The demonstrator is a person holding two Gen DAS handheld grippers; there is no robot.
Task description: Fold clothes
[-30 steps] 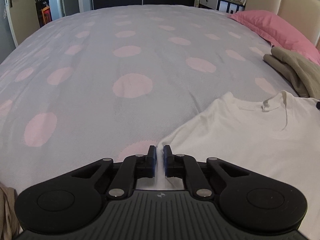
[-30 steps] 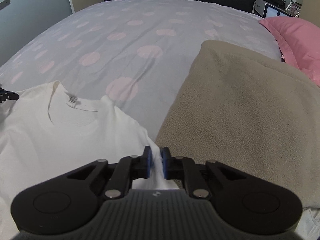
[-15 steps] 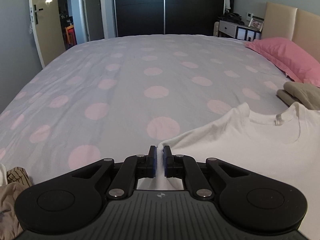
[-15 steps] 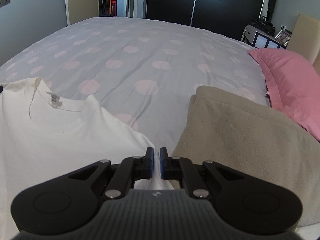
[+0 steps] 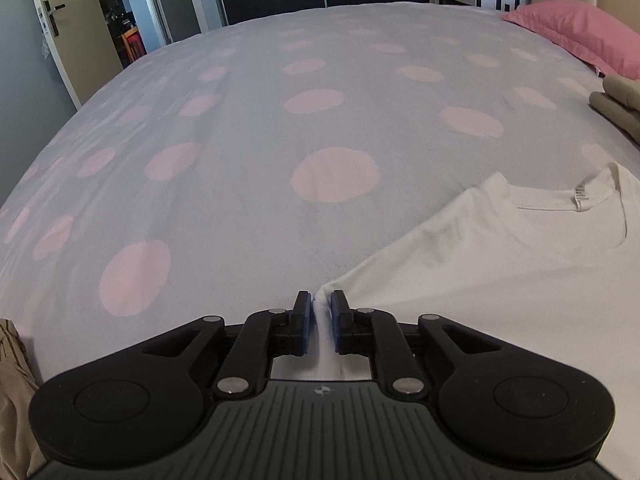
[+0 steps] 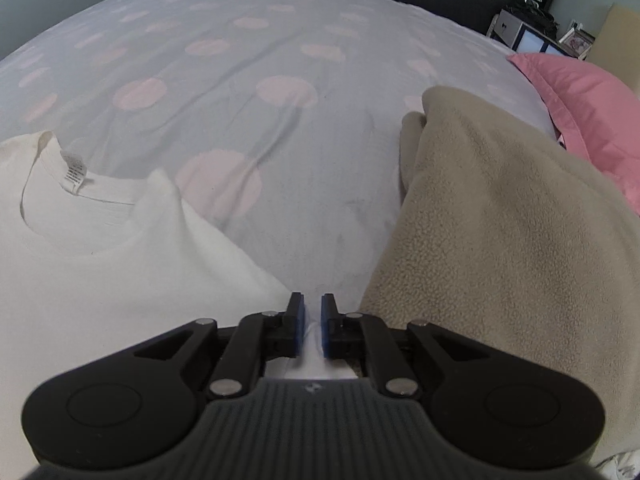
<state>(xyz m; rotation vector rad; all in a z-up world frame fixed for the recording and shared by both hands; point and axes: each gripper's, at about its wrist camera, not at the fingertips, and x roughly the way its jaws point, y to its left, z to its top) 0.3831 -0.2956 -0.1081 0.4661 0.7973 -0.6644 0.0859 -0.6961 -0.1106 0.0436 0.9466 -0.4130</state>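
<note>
White cotton t-shirt point(image 5: 500, 264) lies flat on grey duvet with pink dots point(image 5: 248, 168), collar away from cameras. Left gripper point(image 5: 320, 304) and right gripper point(image 6: 311, 306) each at a shirt corner, jaws narrow and just been opening, white cloth between the pads. Beige fleece garment point(image 6: 500, 240) lies right of shirt

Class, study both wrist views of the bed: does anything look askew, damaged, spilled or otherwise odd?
Nothing stands out. The white cotton T-shirt lies flat on the grey bedspread with pink dots, neck label up. The folded beige fleece sits beside it, apart. Only slight creases run through the bedspread.
</note>
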